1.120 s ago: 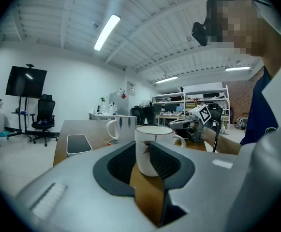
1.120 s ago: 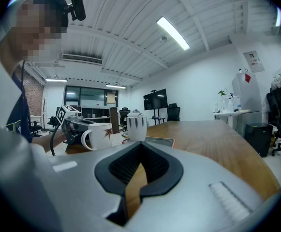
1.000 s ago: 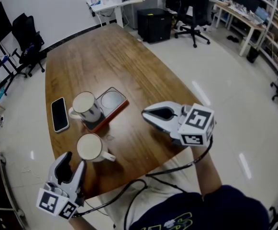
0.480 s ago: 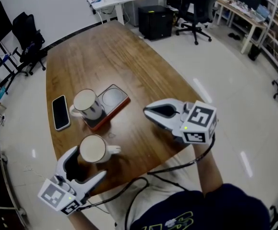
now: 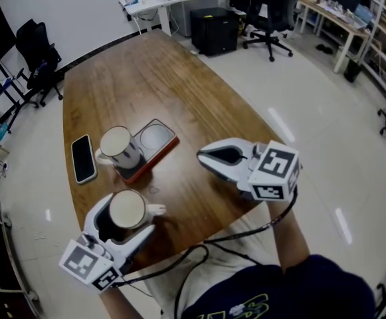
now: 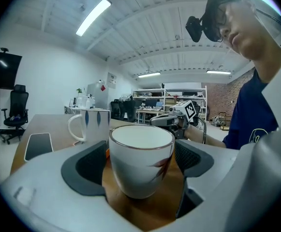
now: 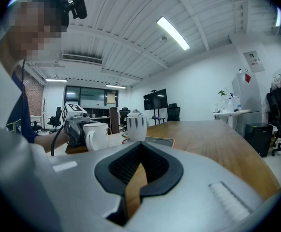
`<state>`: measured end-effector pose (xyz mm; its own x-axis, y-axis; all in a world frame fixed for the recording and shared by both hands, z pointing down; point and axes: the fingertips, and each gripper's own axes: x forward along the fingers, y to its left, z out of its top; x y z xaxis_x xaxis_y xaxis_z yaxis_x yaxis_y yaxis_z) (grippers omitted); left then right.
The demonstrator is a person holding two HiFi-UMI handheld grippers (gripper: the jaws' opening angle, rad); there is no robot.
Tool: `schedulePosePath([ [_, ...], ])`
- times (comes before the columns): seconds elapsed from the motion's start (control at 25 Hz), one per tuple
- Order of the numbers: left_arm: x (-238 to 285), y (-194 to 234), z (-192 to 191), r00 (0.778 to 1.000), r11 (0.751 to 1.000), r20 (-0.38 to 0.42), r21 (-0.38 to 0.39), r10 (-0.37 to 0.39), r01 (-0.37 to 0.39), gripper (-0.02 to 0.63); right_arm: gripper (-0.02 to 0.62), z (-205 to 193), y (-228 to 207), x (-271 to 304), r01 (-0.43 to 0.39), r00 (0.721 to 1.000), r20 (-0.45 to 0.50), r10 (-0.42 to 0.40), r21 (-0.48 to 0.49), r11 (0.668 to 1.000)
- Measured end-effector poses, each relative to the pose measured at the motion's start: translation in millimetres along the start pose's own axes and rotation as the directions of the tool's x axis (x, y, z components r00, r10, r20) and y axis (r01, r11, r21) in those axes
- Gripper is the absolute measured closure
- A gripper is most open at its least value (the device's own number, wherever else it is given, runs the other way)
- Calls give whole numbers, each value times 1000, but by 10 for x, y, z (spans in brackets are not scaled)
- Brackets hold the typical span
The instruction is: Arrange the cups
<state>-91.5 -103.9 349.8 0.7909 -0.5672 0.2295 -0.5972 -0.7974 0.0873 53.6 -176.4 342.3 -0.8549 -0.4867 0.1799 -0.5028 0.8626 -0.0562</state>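
Left gripper [image 5: 130, 216] has slid in from the near edge of the worktop [image 5: 146, 85] since a second ago, and now its fingers [image 6: 89, 166] sit on either side of the near cup [image 5: 126, 208]. They've just been opening and are spread wide, one on each side of the cup, and as far as I can see neither is pressing on it. The cup itself is pretty much where it was, close to the near edge. The right gripper [image 5: 202, 156] hasn't budged; it hovers over the worktop's right side with its fingers pressed together on nothing.

Looks-wise, the cup is white with a thin brown rim, a cream inside and a reddish-brown leaf mark on its side. Its handle sticks out toward the right gripper. Further back, a second cup [image 5: 116, 145], white with dark blue leaf shapes, stands on an orange-edged tray [image 5: 158, 141]. A phone [image 5: 82, 158] lies flat just left of it.
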Motion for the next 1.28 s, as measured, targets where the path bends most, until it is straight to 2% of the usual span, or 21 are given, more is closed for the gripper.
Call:
schedulePosePath([
  [0.32, 131, 79, 61, 996, 996, 23, -18, 89, -89, 199, 588, 7, -1, 0, 1, 1000, -1, -1, 1, 1000],
  [0.56, 162, 64, 74, 994, 995, 27, -21, 102, -102, 199, 588, 7, 5, -3, 1, 1000, -2, -1, 1, 1000],
  [0.88, 221, -5, 144, 989, 992, 75, -8, 128, -128, 198, 588, 1, 5, 3, 1, 1000, -2, -1, 0, 1000],
  [1.28, 571, 14, 206, 971, 974, 82, -36, 224, -222, 198, 588, -27, -6, 5, 2, 1000, -7, -2, -1, 1000],
])
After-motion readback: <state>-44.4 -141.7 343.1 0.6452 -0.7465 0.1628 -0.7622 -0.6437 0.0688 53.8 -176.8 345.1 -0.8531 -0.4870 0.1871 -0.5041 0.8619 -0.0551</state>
